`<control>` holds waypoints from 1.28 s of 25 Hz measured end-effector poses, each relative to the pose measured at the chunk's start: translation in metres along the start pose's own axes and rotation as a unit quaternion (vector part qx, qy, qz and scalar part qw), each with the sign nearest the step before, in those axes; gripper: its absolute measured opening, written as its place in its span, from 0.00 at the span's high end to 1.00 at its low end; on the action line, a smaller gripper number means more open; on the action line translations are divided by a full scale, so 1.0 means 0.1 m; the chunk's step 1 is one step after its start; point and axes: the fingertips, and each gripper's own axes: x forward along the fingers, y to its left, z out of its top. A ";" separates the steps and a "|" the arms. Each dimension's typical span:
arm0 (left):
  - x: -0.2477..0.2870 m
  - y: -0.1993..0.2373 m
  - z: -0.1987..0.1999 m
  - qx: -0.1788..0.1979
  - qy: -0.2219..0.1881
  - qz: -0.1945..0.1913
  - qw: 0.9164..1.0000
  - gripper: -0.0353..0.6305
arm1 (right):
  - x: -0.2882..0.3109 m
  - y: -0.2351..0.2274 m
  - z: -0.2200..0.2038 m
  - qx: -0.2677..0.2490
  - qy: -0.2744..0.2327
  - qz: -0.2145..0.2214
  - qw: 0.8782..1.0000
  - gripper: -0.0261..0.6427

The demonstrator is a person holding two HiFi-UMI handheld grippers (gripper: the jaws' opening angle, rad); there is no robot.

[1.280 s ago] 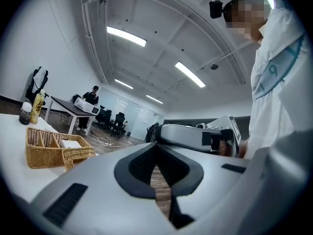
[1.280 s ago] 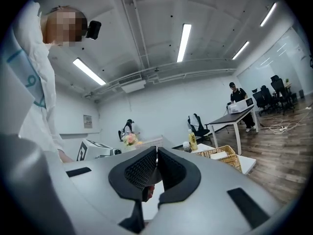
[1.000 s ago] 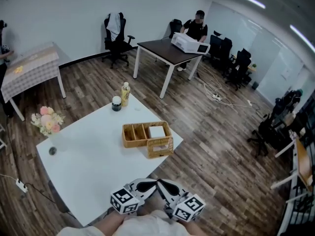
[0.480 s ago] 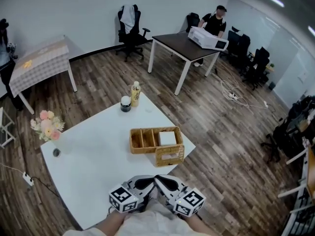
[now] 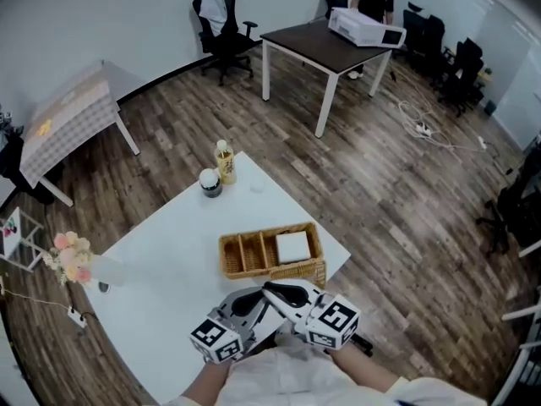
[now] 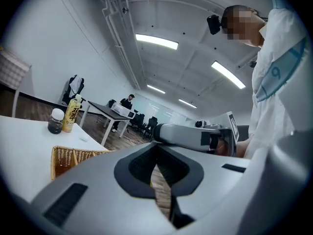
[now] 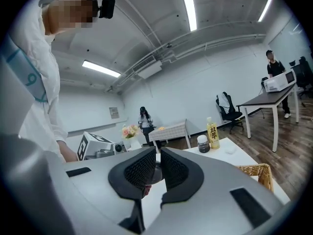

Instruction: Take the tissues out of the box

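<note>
White table (image 5: 161,265) — wicker basket (image 5: 283,275) holds tissues (image 5: 293,246), bottle (image 5: 225,161) and jar (image 5: 210,182) beyond; left gripper (image 5: 247,301), right gripper (image 5: 277,292) jaws clenched, empty.

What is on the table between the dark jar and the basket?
Nothing. The head view shows only bare white table between the jar and the basket.

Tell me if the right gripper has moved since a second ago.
Yes. The right gripper has come up to the white table's near edge, closer to the wicker basket.
</note>
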 end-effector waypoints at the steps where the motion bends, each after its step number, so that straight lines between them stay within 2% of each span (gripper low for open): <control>1: 0.05 0.05 0.01 -0.003 0.000 0.006 1.000 0.95 | 0.02 -0.07 0.01 0.002 0.002 0.006 1.000 0.91; 10: 0.36 0.34 0.13 -0.018 0.001 0.048 0.999 0.95 | 0.17 -0.50 0.09 0.028 0.012 0.033 0.999 0.91; 19: 0.19 0.60 0.18 -0.034 -0.008 0.071 0.997 0.95 | 0.19 -0.88 0.09 0.037 0.029 -0.009 0.999 0.91; 24: 0.09 0.71 0.20 -0.037 -0.019 0.073 0.996 0.95 | 0.05 -1.24 0.05 -0.005 0.057 -0.041 0.998 0.91; 27: 0.06 0.75 0.19 -0.037 -0.021 0.069 0.997 0.95 | 0.04 -1.41 -0.07 -0.045 0.096 -0.042 0.994 0.89; 29: 0.05 0.75 0.17 -0.036 -0.022 0.069 0.997 0.94 | 0.06 -1.46 -0.20 -0.068 0.133 -0.034 0.988 0.85; 32: 0.03 0.75 0.17 -0.038 -0.024 0.069 0.997 0.94 | 0.11 -1.50 -0.39 -0.106 0.182 -0.014 0.978 0.73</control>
